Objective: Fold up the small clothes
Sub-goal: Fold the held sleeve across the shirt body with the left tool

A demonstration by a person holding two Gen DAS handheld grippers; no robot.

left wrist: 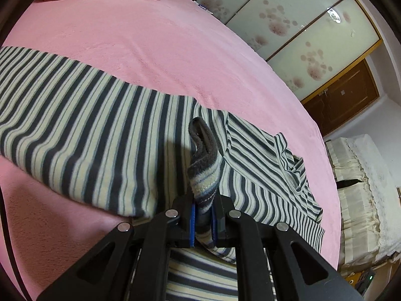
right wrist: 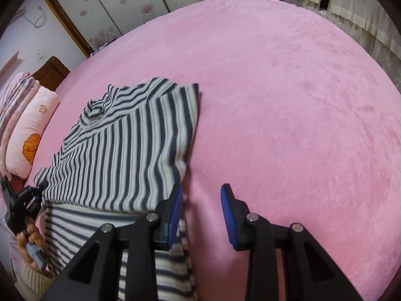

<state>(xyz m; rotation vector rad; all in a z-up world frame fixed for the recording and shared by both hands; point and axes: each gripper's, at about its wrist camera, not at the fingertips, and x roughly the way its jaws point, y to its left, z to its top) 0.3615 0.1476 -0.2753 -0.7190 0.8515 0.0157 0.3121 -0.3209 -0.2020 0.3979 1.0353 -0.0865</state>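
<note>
I see the striped shirt [right wrist: 125,145] lying on the pink bed [right wrist: 288,100], partly folded: in the right wrist view a sleeve or side panel is turned over the body, with the collar [right wrist: 96,111] toward eleven o'clock and the lower hem running under my tools at six. In the left wrist view the same shirt [left wrist: 87,125] stretches from nine o'clock across to four, bunching into loose folds at three to four o'clock.

My left tool [left wrist: 203,215] is closed tight on a gathered piece of the shirt; the dark ribbed edge [left wrist: 203,138] of that piece sticks up beyond the blue pads [left wrist: 192,223] toward twelve o'clock. I think it is a cuff, though the fisheye blur leaves me unsure. From the right wrist view the left tool [right wrist: 37,195] shows small at nine o'clock, at the shirt's edge, with the person's hand [right wrist: 30,238] wrapped round its grip.

My right tool [right wrist: 201,215] stands wide open and grips nothing. Its left finger [right wrist: 175,208] sits at the shirt's right border, over the striped cloth; its right finger [right wrist: 229,215] is over bare pink bedding.

Farther out, a pink pillow [right wrist: 27,135] with an orange cartoon print lies at nine to ten o'clock beside the shirt. Sliding wardrobe doors [left wrist: 300,25] with a blossom pattern stand past the bed at one o'clock in the left view, and cream fabric-covered furniture [left wrist: 358,188] sits at three to four o'clock.
</note>
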